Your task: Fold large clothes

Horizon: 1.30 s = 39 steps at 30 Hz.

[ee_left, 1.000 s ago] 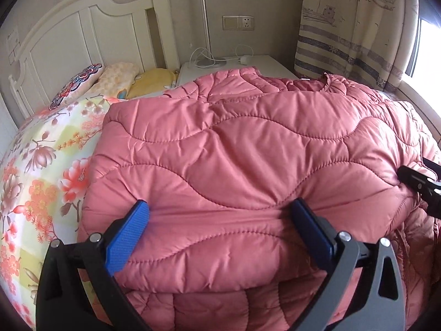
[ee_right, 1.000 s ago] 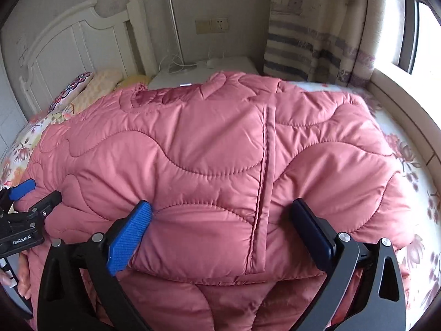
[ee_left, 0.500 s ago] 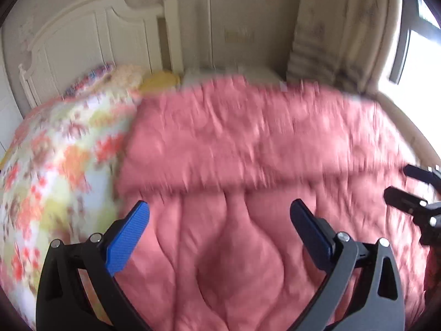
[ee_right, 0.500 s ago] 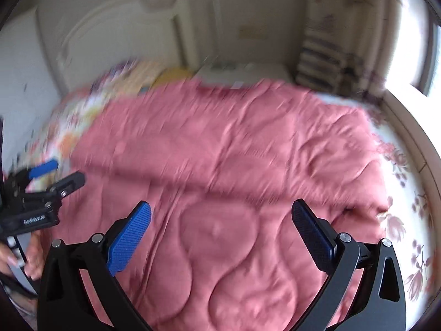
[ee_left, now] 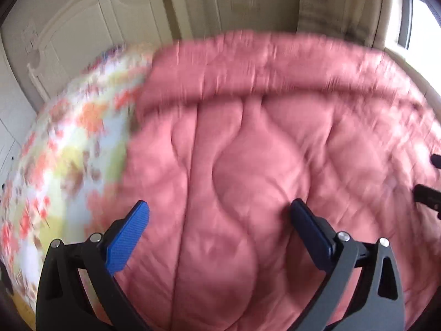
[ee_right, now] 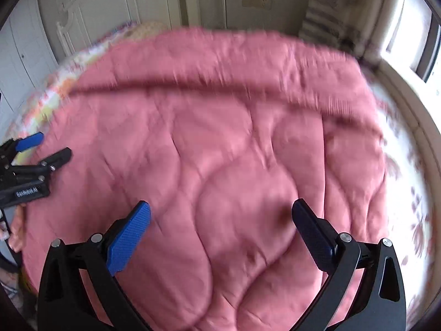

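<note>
The pink quilted coat lies spread across the flowered bed, and a second ago its folded edge sat right at the claws; now that fold lies farther off, so one fold looks laid down. Both claws have pulled back above it: the left claw and right claw each gape wide, gripping nothing.

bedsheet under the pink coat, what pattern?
Floral: orange-red flowers on the white and yellow bedsheet, clearest in the left wrist view, though blurred.
</note>
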Tool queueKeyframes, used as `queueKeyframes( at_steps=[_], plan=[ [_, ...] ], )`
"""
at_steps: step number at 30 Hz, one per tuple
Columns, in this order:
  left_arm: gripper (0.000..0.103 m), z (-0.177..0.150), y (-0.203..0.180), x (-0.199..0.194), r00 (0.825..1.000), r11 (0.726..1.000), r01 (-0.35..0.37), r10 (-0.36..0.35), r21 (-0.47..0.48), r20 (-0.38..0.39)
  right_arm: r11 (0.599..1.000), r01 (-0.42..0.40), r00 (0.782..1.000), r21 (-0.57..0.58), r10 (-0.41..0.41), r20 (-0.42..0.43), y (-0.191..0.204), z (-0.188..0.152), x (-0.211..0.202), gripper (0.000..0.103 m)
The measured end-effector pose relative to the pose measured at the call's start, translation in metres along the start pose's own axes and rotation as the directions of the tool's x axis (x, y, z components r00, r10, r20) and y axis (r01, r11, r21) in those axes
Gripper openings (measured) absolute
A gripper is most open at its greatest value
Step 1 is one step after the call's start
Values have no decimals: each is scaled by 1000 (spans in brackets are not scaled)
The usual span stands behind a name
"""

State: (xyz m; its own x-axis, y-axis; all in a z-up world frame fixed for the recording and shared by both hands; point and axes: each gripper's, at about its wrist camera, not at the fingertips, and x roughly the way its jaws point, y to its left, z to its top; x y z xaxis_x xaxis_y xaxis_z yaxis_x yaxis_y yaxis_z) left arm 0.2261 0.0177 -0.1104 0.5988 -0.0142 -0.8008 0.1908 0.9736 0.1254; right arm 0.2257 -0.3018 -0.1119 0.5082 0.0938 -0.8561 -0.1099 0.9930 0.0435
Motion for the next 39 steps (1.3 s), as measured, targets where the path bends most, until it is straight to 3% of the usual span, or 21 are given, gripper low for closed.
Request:
queueKeyframes(
  at_steps=[2, 5, 6, 8, 12, 14, 17, 20, 23, 24, 27, 31, 36, 39],
  plan=[
    [101, -1, 9, -1, 999, 998, 40, -40, -46, 4, 1000, -6, 998, -12, 7, 61, -2, -11, -4, 99],
    [101, -5, 14, -16, 1000, 997, 1, 0, -80, 9, 1000, 11, 999, 14, -12, 42, -1, -17, -20, 98],
    [101, -11, 13, -29, 999, 997, 27, -24, -79, 34, 1000, 1, 998, 11, -2, 56, -1, -21, -28, 98],
    [101, -21, 6, -46, 997, 998, 45, -42, -44, 65, 1000, -21, 995, -1, 21, 98, -1, -32, -45, 98],
    [101, -46, -22, -41, 999, 997, -38, 37, 70, 26, 1000, 4, 999, -23, -3, 51, 0, -60, -35, 99],
    [101, -55, -22, -44, 994, 996, -62, 56, 60, 97, 999, 29, 995, -38, -26, 98, 4, -70, -42, 99],
    [101, -57, -16, -54, 998, 999, -25, 23, 36, 64, 999, 41, 996, -30, -38, 86, 12, -71, -56, 98],
    [101, -67, -13, -76, 991, 999, 30, -31, 14, 128, 996, 18, 991, -85, -6, 134, 27, -80, -67, 98],
    [101, -80, -26, -60, 997, 997, 10, -16, 82, 73, 987, -1, 996, -163, 16, 93, 43, -91, -47, 99],
    [101, -84, -26, -63, 993, 997, 15, -23, 71, 112, 989, -8, 991, -150, 27, 127, 40, -91, -47, 99],
    [101, -89, -16, -69, 995, 998, 29, -33, 50, 99, 991, 15, 994, -136, 0, 107, 38, -91, -53, 98],
    [101, -102, -7, -84, 990, 998, -25, 16, 60, 141, 986, 51, 988, -162, -26, 151, 35, -108, -69, 98],
    [101, -113, 21, -74, 991, 994, 97, -92, -42, 102, 994, -29, 991, -101, 42, 130, 12, -125, -67, 98],
    [101, -115, 25, -89, 990, 998, 47, -42, -40, 137, 993, 31, 988, -113, -14, 152, 15, -124, -83, 98]
  ],
)
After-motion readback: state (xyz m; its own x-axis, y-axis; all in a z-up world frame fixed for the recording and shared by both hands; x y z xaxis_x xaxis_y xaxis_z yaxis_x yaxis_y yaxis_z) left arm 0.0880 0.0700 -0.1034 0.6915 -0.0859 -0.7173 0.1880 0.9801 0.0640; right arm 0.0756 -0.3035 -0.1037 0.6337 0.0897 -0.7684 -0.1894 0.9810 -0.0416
